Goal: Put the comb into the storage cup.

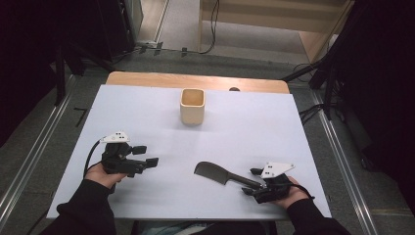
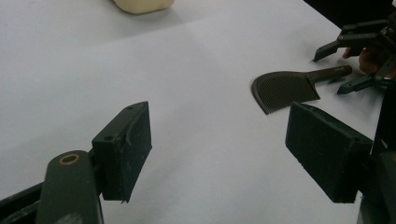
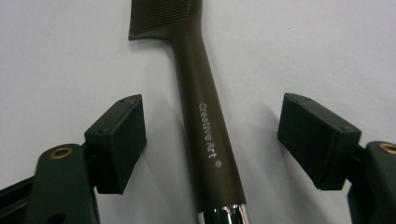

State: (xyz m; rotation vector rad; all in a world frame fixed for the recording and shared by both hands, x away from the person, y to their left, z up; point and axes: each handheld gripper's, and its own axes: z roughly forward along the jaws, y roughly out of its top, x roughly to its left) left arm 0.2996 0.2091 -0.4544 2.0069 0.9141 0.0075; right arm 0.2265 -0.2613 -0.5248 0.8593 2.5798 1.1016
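- On the near right of the white tabletop (image 1: 161,98), the right gripper (image 1: 255,182) sits low with its two black jaws spread wide to either side of the handle of a dark brown fan-shaped brush with a ribbed head (image 1: 221,174).
- In the right gripper view that brush (image 3: 205,116) runs straight up the middle: handle with white lettering between the pads, a chrome collar at the bottom edge, ribbed head at the top. There's clear table showing on both sides of the handle, so nothing is gripped yet.
- The brush lies flat on the table, head pointing toward the centre, handle toward the person's right hand.
- Over on the left, the left gripper (image 1: 147,155) hovers near the table, jaws wide apart and holding nothing. From its own view the brush (image 2: 289,86) lies ahead and off to one side, well apart.
- At the far middle stands a cream, square-sided open cup (image 1: 192,106), upright and empty as far as I can tell.
- My read: this is the grasp step, lined up but not closed. Next call is to squeeze squarely on the handle, staying centred so the round shaft doesn't roll out, then lift cleanly. The cup looks a likely destination.
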